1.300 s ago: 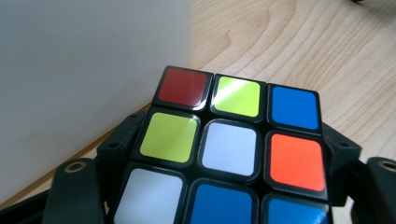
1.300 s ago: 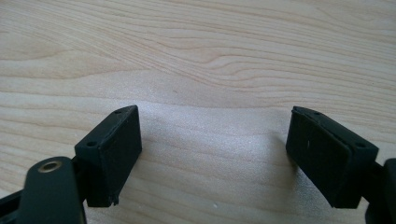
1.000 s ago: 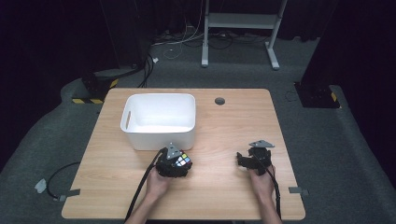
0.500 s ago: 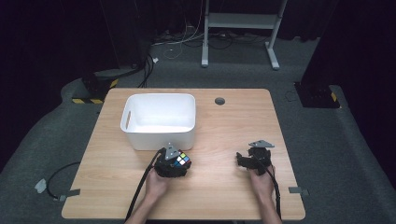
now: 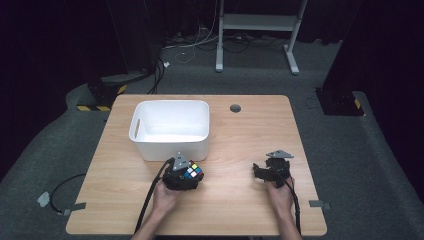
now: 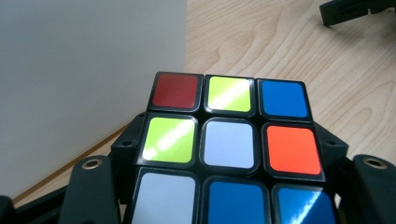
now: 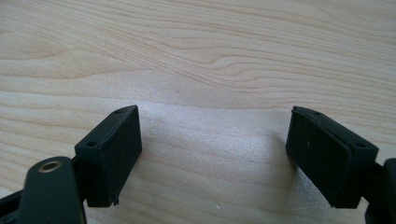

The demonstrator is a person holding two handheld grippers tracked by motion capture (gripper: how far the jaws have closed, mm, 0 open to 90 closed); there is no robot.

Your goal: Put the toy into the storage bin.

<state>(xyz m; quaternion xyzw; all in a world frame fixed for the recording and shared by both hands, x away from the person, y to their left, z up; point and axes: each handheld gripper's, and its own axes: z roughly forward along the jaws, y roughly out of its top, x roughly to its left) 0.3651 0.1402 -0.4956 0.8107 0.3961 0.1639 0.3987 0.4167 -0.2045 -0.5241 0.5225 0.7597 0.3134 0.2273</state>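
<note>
A scrambled colour cube [image 5: 193, 173] [image 6: 229, 140] rests on the wooden table [image 5: 250, 130], just in front of the white bin [image 5: 170, 104]. My left gripper [image 5: 189, 177] [image 6: 233, 144] is shut on the cube, one black jaw pressed against each side of it. The cube's top face shows red, yellow, blue, white and orange tiles. My right gripper [image 5: 260, 172] [image 7: 212, 154] lies low over bare wood at the right. It stands open with nothing between its pads, and its jaws point left toward the cube.
The white bin's wall [image 6: 88, 84] rises close behind the cube on its left. A round hole [image 5: 235, 108] sits in the tabletop at the back. A cable trails from each gripper toward the front edge. Black frame legs and cables stand beyond the table.
</note>
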